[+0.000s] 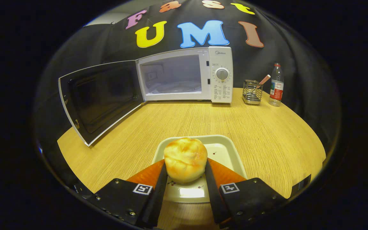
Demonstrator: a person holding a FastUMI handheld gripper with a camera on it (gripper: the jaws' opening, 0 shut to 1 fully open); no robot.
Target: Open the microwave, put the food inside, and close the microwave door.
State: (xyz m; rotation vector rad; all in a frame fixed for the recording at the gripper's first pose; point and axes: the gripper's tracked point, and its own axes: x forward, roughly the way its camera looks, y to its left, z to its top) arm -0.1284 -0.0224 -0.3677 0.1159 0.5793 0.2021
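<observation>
golden-brown round bread bun (185, 159), paler cream at its base, held between both fingers of the gripper (185, 177). pale cream rectangular tray (228, 150) with small dark red specks. light wood-grain table (267, 127), streaked yellow-tan. white microwave (220, 75), grey dial, dark-paned open door (99, 99) edged white. silver wire holder (252, 92). clear plastic bottle (276, 84), red label.

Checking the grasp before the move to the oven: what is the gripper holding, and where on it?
The gripper holds the bread bun, one finger pressed on each of its opposite sides, just above the tray.
</observation>
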